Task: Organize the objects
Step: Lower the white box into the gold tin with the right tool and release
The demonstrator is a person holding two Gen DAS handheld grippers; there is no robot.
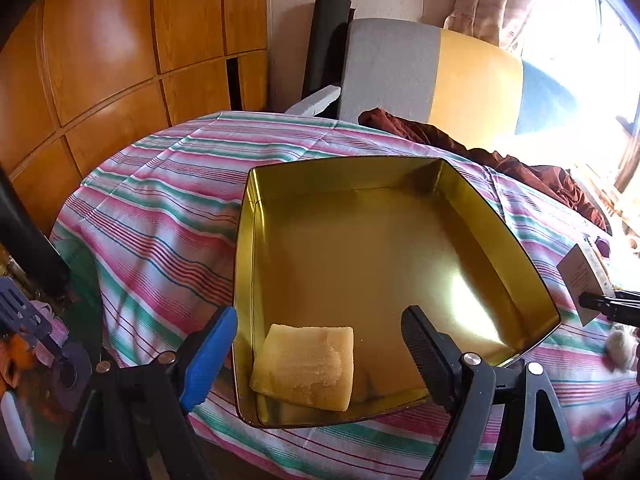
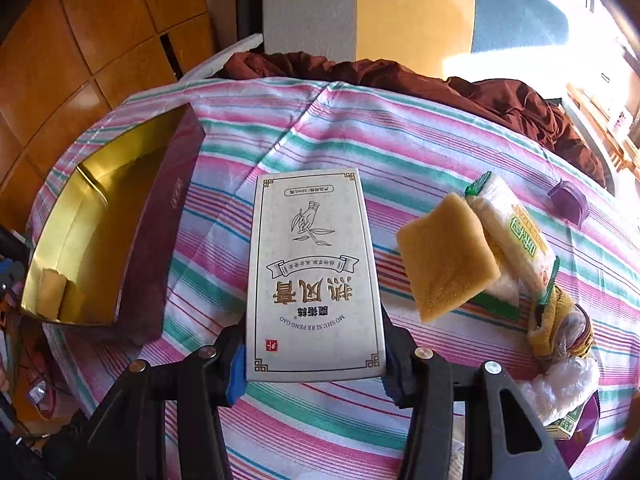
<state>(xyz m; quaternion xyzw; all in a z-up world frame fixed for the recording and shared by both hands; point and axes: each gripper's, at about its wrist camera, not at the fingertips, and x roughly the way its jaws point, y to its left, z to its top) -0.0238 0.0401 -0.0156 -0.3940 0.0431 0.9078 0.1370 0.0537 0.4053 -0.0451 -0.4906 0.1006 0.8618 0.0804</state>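
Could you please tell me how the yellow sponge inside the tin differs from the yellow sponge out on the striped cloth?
The sponge in the tin lies flat in a near corner of the gold tin; the sponge on the cloth leans tilted against a food packet. The first is already put away, with the open left gripper above it; the second sits outside, untouched. Both are yellow, squarish and rough-textured.

Views: my two wrist fisheyes, both angled down, close over the striped cloth (image 1: 160,208).
Left faces the gold tin (image 1: 400,184); right sees it at left; I find both shared.
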